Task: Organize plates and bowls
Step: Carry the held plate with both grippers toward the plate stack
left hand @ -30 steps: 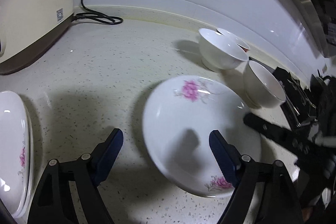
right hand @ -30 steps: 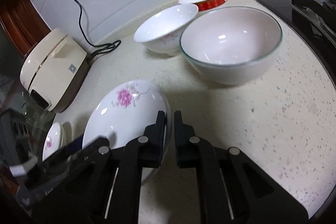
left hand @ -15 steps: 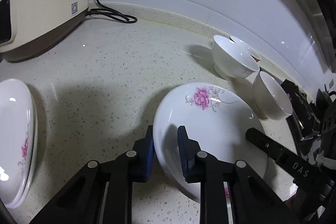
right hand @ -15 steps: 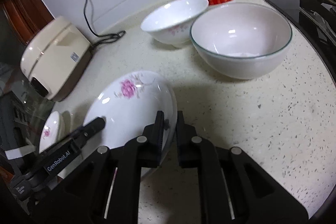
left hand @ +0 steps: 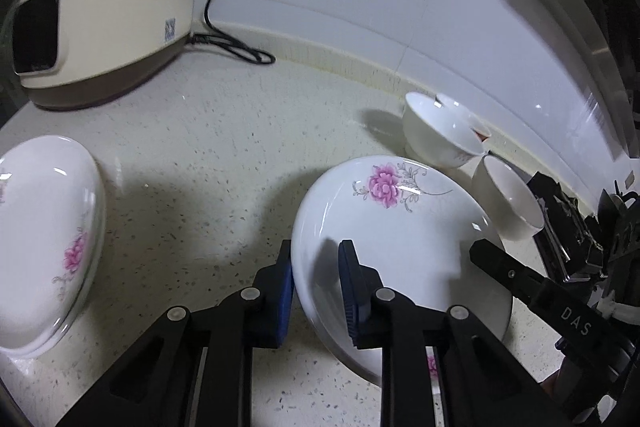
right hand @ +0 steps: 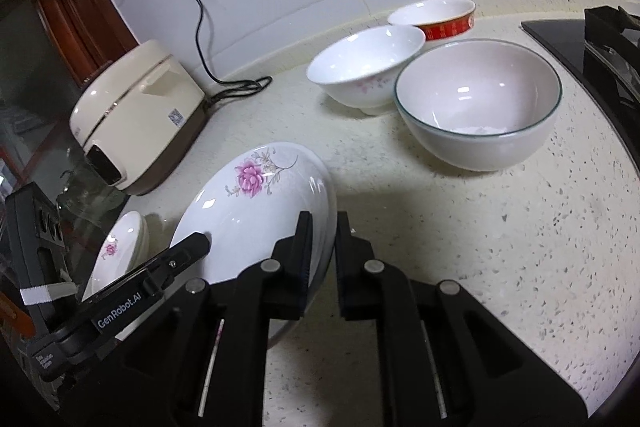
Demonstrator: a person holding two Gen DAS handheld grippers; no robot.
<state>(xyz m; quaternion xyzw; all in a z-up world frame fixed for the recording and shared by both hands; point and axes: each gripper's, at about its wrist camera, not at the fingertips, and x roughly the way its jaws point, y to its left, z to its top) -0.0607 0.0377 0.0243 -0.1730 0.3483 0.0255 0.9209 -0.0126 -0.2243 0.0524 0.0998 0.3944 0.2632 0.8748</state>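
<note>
A white plate with a pink flower (left hand: 400, 227) sits over the speckled counter, held from both sides. My left gripper (left hand: 316, 261) is shut on its left rim, with one blue pad under the rim and one inside the dish. My right gripper (right hand: 322, 227) is shut on the opposite rim of the same plate (right hand: 248, 203). A matching flowered plate (left hand: 44, 227) lies to the left, also seen as the small plate (right hand: 120, 247). Behind stand a white floral bowl (right hand: 364, 67), a green-rimmed bowl (right hand: 476, 99) and a red-banded bowl (right hand: 436, 17). I cannot tell whether the held plate touches the counter.
A cream rice cooker (left hand: 100, 7) stands at the back left, and its black cord (left hand: 236, 47) trails along the wall. A black stove (right hand: 600, 39) borders the counter on the right. Bare counter (left hand: 208, 155) lies between the two plates.
My left gripper went from wide open to shut on the plate's left rim. Both views have drawn back a little from the counter. The right gripper stayed shut on the rim.
</note>
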